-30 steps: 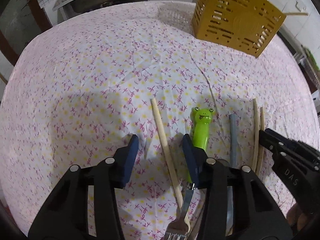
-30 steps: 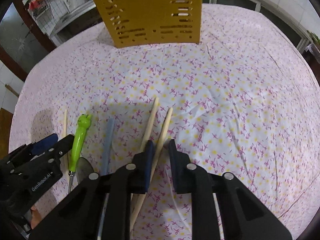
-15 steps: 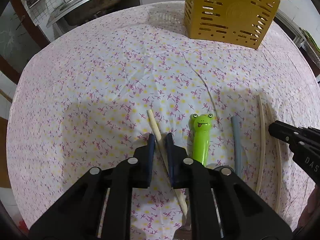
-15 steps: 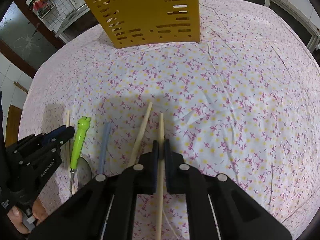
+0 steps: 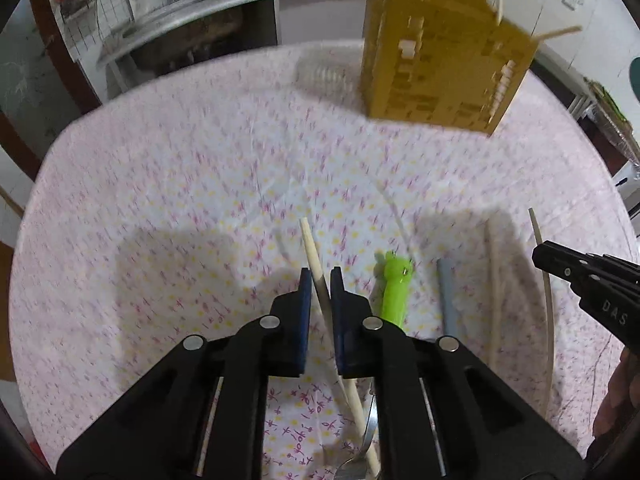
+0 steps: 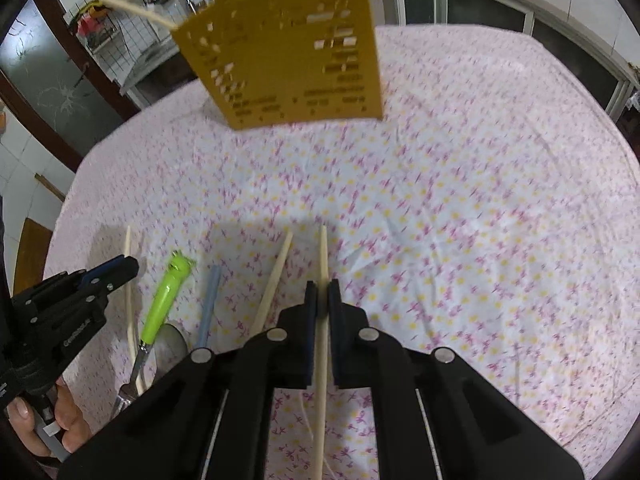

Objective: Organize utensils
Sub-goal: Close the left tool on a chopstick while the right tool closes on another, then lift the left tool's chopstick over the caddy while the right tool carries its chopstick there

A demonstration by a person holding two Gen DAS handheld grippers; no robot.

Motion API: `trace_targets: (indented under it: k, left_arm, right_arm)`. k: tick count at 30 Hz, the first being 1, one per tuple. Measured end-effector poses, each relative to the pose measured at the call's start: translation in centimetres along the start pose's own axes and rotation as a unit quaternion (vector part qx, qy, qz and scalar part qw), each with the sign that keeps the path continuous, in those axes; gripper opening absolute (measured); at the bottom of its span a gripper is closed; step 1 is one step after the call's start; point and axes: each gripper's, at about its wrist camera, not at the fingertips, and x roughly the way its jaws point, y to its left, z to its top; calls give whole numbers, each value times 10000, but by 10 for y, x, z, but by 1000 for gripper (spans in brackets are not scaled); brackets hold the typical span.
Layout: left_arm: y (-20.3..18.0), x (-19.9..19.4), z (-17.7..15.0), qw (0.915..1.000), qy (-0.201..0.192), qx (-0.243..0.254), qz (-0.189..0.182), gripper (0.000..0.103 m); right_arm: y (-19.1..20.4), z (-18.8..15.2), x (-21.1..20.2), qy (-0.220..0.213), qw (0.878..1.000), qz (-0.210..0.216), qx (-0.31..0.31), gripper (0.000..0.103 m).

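Observation:
My left gripper (image 5: 319, 276) is shut on a wooden chopstick (image 5: 313, 252), lifted a little off the flowered tablecloth (image 5: 200, 184). My right gripper (image 6: 323, 290) is shut on another chopstick (image 6: 322, 252), also raised. Between them on the cloth lie a green frog-handled fork (image 5: 394, 288), a grey-blue handle (image 5: 447, 292) and one more chopstick (image 6: 276, 276). The yellow slotted utensil holder (image 5: 440, 60) stands at the far side with several sticks poking out of its top. In the right wrist view the left gripper (image 6: 120, 268) shows at the left, a hand below it.
A spoon bowl (image 6: 170, 344) lies by the fork's metal end. A counter and wire racks (image 5: 180, 20) lie beyond the table's far edge. Windows (image 6: 520, 20) stand behind the table at the right. The cloth to the left (image 5: 120, 200) and right (image 6: 480, 200) bears nothing.
Both grippers went from open around a chopstick to shut on it, then rose, so the table looks farther off and the holder shows more fully.

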Motion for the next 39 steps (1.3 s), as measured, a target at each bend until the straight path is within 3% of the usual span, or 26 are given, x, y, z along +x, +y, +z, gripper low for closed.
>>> trace_targets:
  k: [8, 12, 15, 24, 28, 31, 36, 39]
  left_arm:
    - [-11, -53, 18, 9945, -1003, 245, 170, 5]
    - [-12, -79, 26, 9857, -1648, 310, 185, 5]
    - [-10, -99, 31, 9777, -2084, 241, -13, 5]
    - [-3, -135, 41, 9479, -3102, 4, -725, 5]
    - [-10, -148, 60, 9363, -3419, 12, -808, 5]
    - [-16, -159, 82, 9244, -3723, -25, -826, 5]
    - [-25, -179, 122, 8870, -4497, -178, -1030, 5]
    - [-30, -177, 144, 8682, -4842, -261, -1053, 5]
  right_arm:
    - [-5, 10, -41, -734, 9972, 66, -95, 6]
    - [4, 16, -61, -1247, 9919, 194, -165, 6]
    - [13, 20, -76, -1672, 9853, 179, -313, 6]
    - [21, 29, -116, -2988, 9515, 396, -613, 6]
    - [26, 45, -132, -3695, 9257, 176, -785, 6]
    - [24, 66, -148, -4176, 9055, 148, -735, 6]
    - [24, 104, -173, -4926, 8677, 79, -661, 6]
    - [26, 120, -178, -5179, 8530, 54, -645, 6]
